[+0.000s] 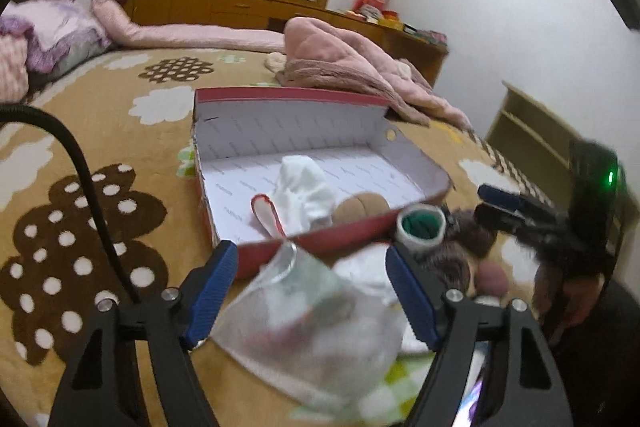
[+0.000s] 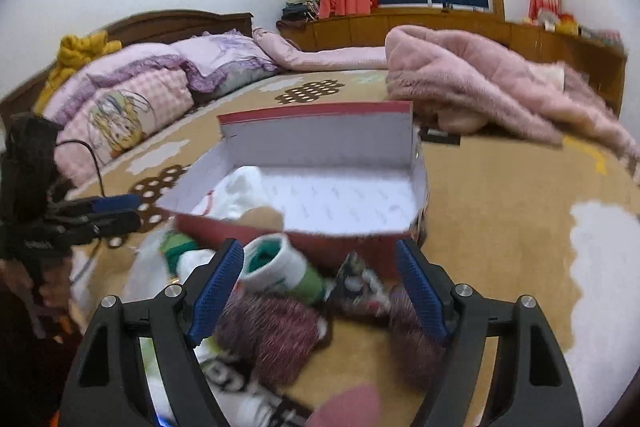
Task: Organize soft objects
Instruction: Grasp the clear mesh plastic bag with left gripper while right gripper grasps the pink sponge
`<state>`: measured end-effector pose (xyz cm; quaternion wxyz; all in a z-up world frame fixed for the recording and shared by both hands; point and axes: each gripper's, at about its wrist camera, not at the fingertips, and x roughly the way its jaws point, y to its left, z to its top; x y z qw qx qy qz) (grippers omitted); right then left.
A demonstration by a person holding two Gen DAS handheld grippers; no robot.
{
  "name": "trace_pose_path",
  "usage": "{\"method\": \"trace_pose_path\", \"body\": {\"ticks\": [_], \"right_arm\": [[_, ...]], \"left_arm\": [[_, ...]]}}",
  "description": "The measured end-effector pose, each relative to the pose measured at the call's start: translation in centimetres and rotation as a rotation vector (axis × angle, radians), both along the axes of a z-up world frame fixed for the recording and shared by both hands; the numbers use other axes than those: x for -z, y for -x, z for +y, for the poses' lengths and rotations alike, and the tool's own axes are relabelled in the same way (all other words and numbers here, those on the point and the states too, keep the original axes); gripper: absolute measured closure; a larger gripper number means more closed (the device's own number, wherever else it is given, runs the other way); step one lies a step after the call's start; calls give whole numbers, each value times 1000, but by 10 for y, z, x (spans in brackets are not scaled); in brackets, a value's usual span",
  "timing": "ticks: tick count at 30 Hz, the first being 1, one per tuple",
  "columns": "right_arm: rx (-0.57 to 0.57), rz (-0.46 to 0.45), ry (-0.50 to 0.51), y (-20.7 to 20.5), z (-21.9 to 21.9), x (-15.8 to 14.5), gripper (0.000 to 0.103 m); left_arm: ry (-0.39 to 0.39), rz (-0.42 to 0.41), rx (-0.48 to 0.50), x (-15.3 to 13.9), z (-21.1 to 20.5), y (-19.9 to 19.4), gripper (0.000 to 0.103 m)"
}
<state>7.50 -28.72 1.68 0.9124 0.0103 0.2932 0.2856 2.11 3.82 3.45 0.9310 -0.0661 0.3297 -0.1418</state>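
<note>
An open red box (image 1: 352,235) with a white lining stands on the bed; it also shows in the right wrist view (image 2: 360,239). Inside lie a white sock (image 1: 308,191), a red-trimmed white item (image 1: 266,213) and a tan sock (image 1: 362,207). My left gripper (image 1: 310,291) is open above a clear bag of soft items (image 1: 316,327) in front of the box. My right gripper (image 2: 320,287) is open over a pile of socks: a white-and-green rolled sock (image 2: 280,265) and maroon fuzzy socks (image 2: 272,331). The right gripper also shows in the left wrist view (image 1: 500,205).
A pink fleece blanket (image 2: 480,79) lies on the bed beyond the box. Pillows and bedding (image 2: 132,95) are heaped at the headboard on the left. A wooden cabinet (image 1: 248,7) runs under the window. A black cable (image 1: 80,163) crosses the left wrist view.
</note>
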Motion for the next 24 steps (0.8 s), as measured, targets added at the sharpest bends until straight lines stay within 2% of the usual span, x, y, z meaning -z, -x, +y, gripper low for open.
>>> {"method": "trace_pose_path", "body": {"ticks": [3, 9, 12, 15, 17, 19, 22, 23, 24], "right_arm": [[-12, 14, -25, 17, -10, -3, 23], [-39, -18, 35, 50, -17, -7, 23], [-41, 8, 57, 56, -22, -1, 25], [-37, 41, 70, 58, -26, 7, 30], [-25, 66, 106, 58, -26, 15, 30], [18, 96, 191, 56, -22, 28, 31], [22, 146, 244, 52, -18, 48, 37], [22, 166, 267, 50, -16, 56, 46], [25, 180, 283, 48, -15, 61, 52]], "left_arm": [[-27, 0, 9, 3, 1, 18, 26], [-55, 14, 9, 9, 6, 42, 27], [-48, 33, 12, 9, 8, 47, 27], [-51, 38, 42, 8, 2, 48, 28], [-60, 42, 66, 9, -7, 46, 28], [-74, 57, 80, 13, -17, 41, 26], [-118, 122, 111, 32, -33, 26, 25], [-156, 139, 116, 40, -38, 22, 31], [-208, 155, 114, 50, -43, 18, 59]]}}
